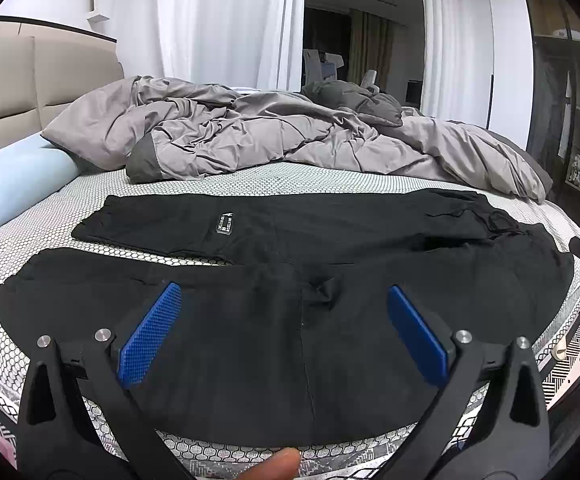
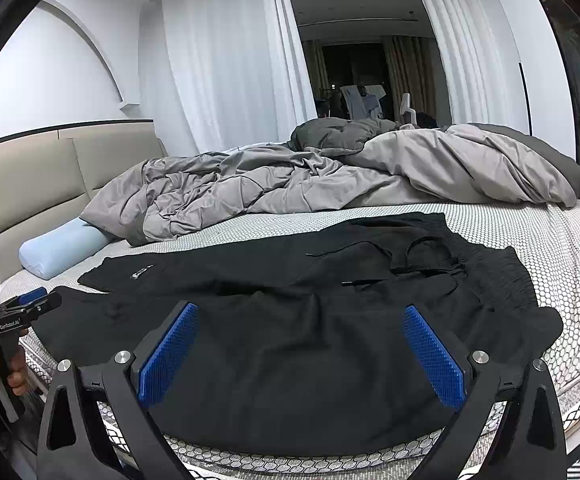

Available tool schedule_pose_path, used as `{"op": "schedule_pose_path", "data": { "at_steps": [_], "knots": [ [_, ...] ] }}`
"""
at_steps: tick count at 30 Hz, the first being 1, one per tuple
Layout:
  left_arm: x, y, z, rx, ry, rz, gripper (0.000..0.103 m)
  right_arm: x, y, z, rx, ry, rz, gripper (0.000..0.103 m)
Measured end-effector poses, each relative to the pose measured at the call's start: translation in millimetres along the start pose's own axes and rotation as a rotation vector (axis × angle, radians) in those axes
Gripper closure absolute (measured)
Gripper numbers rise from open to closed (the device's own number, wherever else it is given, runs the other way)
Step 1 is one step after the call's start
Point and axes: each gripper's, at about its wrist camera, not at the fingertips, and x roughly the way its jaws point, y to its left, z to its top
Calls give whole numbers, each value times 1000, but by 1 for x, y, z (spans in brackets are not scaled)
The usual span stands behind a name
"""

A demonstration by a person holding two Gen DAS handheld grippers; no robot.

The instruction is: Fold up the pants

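Black pants (image 1: 290, 320) lie spread flat on your mattress (image 1: 210, 180); your left gripper (image 1: 284, 312) and right gripper (image 2: 301, 334) gape wide, holding nothing.

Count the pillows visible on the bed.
1: a light blue pillow at the head of the mattress, beside the crumpled grey duvet. Others may be hidden under the duvet.

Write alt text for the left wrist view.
Black pants lie spread flat on a bed's patterned mattress, legs pointing left. The left hand-held gripper hovers open over them, its blue pads wide apart. Behind lie a rumpled grey duvet and a pale blue pillow.
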Motion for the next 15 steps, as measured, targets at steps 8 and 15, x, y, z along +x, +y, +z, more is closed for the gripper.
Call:
{"op": "schedule_pose_path", "data": {
  "at_steps": [8,15],
  "knots": [
    [1,2,0,0,0,0,1,0,0,0,2,-1,0,0],
    [1,1,0,-2,0,-1,1,0,0,0,1,-2,-1,0]
  ]
}}
